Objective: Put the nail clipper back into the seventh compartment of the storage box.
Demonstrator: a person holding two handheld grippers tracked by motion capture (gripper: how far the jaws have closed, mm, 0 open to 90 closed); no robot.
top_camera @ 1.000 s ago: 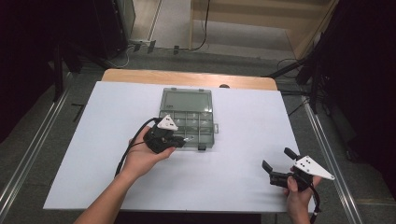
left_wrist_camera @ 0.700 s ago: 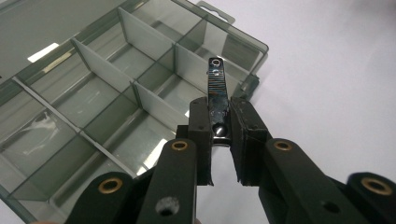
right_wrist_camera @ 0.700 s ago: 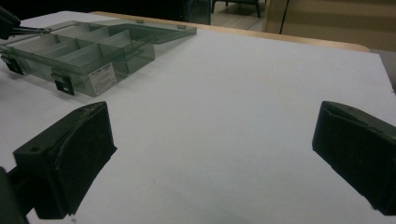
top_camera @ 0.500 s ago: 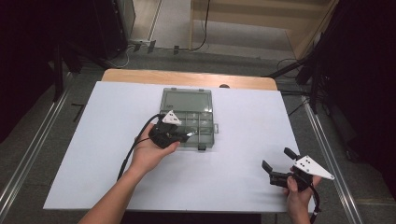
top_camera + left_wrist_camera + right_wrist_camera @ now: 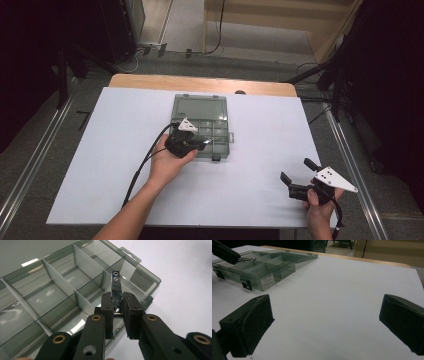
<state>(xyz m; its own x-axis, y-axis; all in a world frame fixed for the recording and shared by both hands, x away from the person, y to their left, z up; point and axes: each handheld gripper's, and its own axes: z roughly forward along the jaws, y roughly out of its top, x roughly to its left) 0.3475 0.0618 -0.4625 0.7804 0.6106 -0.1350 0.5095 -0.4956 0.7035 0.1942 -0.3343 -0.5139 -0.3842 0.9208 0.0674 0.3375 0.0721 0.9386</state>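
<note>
Already the small metal clip (image 5: 117, 291) was gripped between the jaws of the left gripper (image 5: 117, 312) and held over a front compartment of the open organizer box (image 5: 201, 117); releasing it there was judged the remaining step. Farther out, the right gripper (image 5: 325, 322) was held wide open, empty, above the worktop (image 5: 260, 195).

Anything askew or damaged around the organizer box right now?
Nothing stands out. The organizer box sits flat and open on the white table, dividers straight. The left gripper pinches a small metal piece over a near-edge compartment. The right gripper rests open, apart from the box.
</note>
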